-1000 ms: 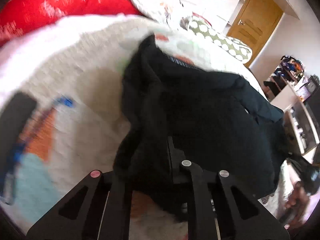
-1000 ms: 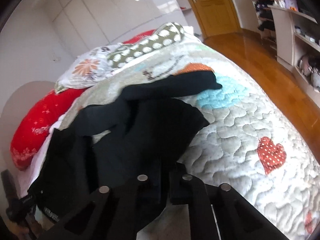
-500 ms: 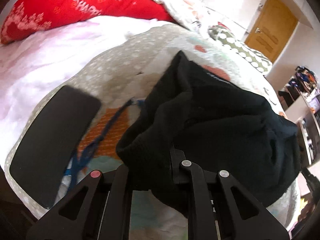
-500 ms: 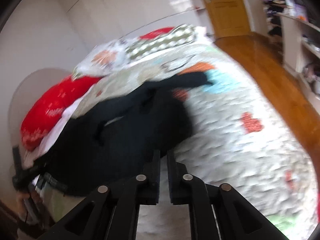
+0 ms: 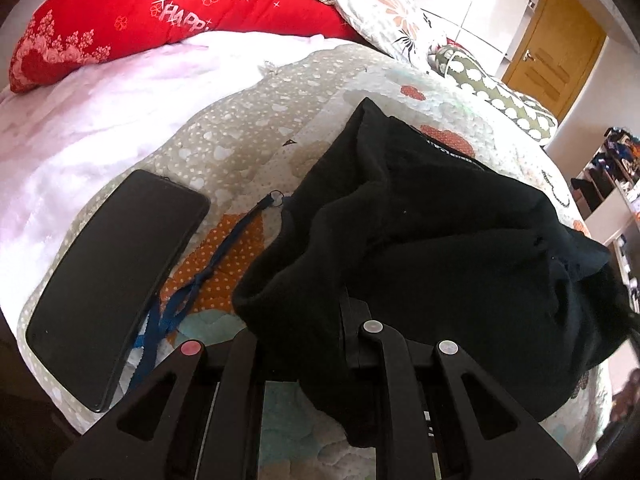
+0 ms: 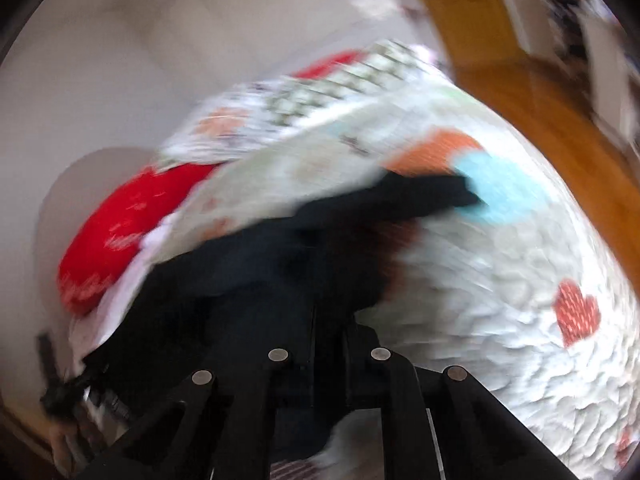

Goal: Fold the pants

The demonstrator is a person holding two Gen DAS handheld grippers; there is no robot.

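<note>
Quilt (image 5: 248,148) — pants (image 5: 440,240) bunched against left hand-held gripper (image 5: 304,332).

My left wrist view is sharp and daylit; the crumpled black fabric pants (image 5: 440,248) lose detail in shadow. My right wrist view is motion-blurred throughout, smearing the white quilted patchwork bedspread (image 6: 480,280). Fisheye curvature and dark vignetting mark both edges.

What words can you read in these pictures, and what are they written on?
"HAPPI": pale letters on the red pillow; the word is cut off by the white blanket.
Small pale print on the black pants, near the top edge: too small to read.
Right wrist view: too blurred; marks on the red pillow there cannot be read.
The phone shows no text.
</note>
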